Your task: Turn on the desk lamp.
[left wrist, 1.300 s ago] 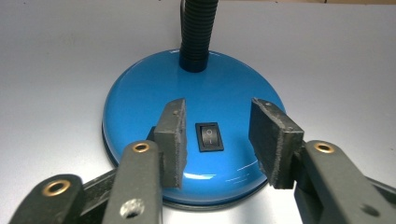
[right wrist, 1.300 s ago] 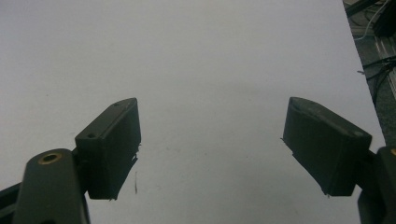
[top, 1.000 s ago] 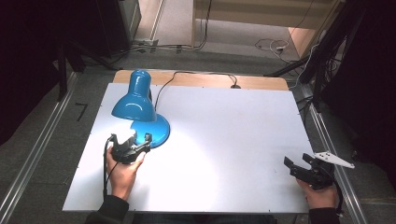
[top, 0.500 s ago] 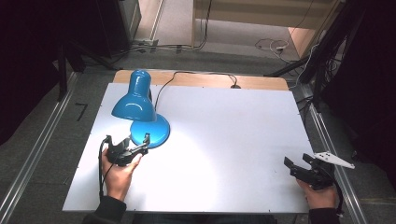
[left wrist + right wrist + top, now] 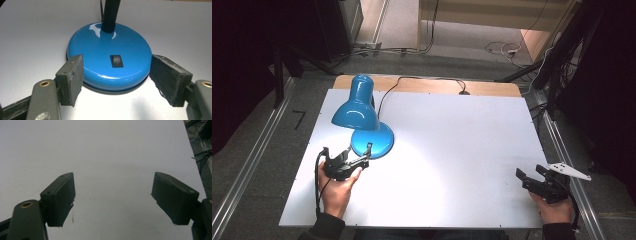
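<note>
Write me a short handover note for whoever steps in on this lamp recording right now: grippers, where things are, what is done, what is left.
Left gripper: open, jaws have just been opening; they flank the near edge of the lamp base without the pads pressing on it.
Right gripper: open, holding nothing, over bare table at the near right corner.
Lamp: stands at the table's left, blue shade tilted down over the base, cord running to the far edge. Bright light falls on the table by the base, so it looks switched on.
Rocker switch: on top of the base, facing the left gripper, untouched now.
Left: probably only to draw the left gripper back.
</note>
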`<state>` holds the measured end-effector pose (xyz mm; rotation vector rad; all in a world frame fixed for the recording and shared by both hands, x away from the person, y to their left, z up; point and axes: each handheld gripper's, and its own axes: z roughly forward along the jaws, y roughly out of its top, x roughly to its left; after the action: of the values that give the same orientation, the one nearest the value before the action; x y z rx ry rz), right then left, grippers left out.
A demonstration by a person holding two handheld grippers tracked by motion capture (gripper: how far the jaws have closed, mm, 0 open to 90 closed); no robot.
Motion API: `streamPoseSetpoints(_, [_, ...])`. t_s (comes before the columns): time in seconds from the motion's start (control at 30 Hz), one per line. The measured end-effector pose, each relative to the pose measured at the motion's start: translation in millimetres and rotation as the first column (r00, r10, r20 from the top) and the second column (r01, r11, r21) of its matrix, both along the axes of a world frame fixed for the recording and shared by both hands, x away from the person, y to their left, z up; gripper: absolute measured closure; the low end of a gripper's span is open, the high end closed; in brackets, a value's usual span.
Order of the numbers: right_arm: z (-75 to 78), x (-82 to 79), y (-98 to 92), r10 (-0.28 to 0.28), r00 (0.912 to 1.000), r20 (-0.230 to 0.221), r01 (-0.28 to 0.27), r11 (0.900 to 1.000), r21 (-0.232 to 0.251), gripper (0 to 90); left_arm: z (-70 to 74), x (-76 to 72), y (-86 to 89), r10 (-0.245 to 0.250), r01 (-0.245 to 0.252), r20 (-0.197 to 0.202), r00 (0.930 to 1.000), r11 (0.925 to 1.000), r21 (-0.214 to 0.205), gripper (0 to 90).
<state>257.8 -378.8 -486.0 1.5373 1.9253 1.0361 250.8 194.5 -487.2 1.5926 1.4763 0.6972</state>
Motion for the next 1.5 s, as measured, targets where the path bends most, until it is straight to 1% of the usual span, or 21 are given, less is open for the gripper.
streamPoseSetpoints(0.33, [-0.2,0.1,-0.1,0.001,1.0,-0.001,-0.001,1.0,0.0,17.5,0.8,-5.1,5.6,0.004,-0.004,-0.003,1.0,1.0,-0.005,28.3])
streamPoseSetpoints(0.47, [0.0,-0.1,0.1,0.0,1.0,-0.001,0.0,1.0,0.001,17.5,0.8,-7.5,6.7,0.002,-0.002,-0.007,1.0,1.0,0.002,28.3])
streamPoseSetpoints(1.03, [-0.4,0.1,0.1,0.004,1.0,0.0,-0.004,1.0,-0.004,17.5,1.3,-14.0,11.1,0.008,-0.008,-0.01,0.9999,1.0,0.004,28.3])
streamPoseSetpoints(1.2, [-0.4,0.0,0.2,0.004,1.0,0.0,-0.004,1.0,-0.003,17.5,0.0,-14.3,12.2,0.004,-0.004,-0.023,0.9997,1.0,0.002,27.5])
streamPoseSetpoints(1.5, [-0.3,-0.1,0.0,0.004,1.0,-0.001,-0.004,1.0,-0.003,17.5,1.1,-17.8,15.3,0.011,-0.011,-0.017,0.9998,0.9999,0.001,27.4])
